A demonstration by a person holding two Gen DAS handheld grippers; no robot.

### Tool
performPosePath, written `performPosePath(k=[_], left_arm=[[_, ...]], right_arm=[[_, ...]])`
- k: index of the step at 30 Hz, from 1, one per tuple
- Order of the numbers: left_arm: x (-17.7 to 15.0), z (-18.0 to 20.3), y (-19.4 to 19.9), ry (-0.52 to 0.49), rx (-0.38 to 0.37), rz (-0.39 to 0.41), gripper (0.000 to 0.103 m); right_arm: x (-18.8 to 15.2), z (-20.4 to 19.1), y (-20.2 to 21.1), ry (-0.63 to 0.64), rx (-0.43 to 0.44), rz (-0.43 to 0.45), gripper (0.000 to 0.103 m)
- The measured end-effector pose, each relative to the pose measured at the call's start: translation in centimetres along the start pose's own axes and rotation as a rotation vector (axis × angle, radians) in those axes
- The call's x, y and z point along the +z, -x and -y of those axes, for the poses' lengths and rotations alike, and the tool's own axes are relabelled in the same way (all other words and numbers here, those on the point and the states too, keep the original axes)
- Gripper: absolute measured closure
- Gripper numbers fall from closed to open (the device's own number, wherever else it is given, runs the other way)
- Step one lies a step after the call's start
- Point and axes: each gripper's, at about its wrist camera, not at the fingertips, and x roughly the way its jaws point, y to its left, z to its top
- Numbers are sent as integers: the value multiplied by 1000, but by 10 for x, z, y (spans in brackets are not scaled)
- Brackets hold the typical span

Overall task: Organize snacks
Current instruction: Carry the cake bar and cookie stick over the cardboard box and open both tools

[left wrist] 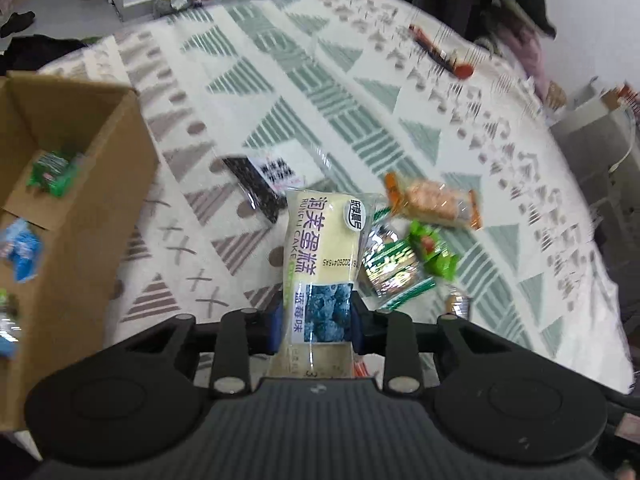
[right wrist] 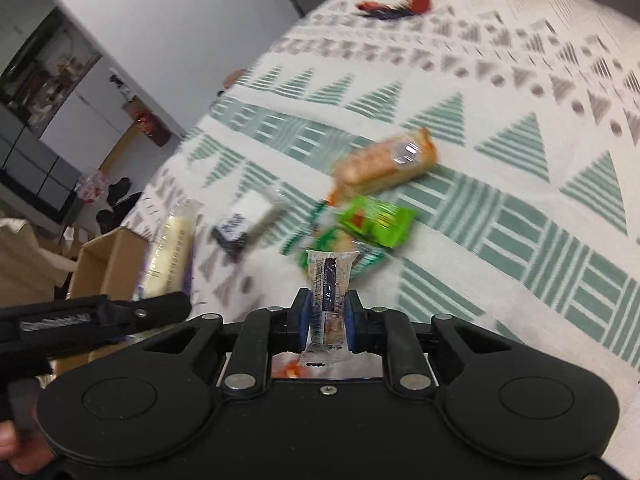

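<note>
While our left claw [left wrist: 316,320] grips the cake packet [left wrist: 320,256] lengthwise, the cardboard box [left wrist: 80,152] lies to its left; our right claw [right wrist: 326,320] pinches a small sachet [right wrist: 328,292].

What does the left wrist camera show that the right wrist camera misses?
Left wrist only: the inside of the brown cardboard box, holding a green packet and blue packets.

Right wrist only: the right gripper shut on a small clear-wrapped snack.

Both: the cream blueberry cake packet in the left gripper, the orange cracker pack and the patterned cloth.
</note>
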Motion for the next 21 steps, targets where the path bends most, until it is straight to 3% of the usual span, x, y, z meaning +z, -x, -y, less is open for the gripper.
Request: performPosePath(k=[10, 21], left_arm=[[19, -36, 81, -11, -19, 122, 72], [23, -93, 116, 61, -18, 165, 72]], right_arm=[[10, -78, 33, 69, 87, 89, 85], [-1, -131, 37, 125, 107, 96, 85]])
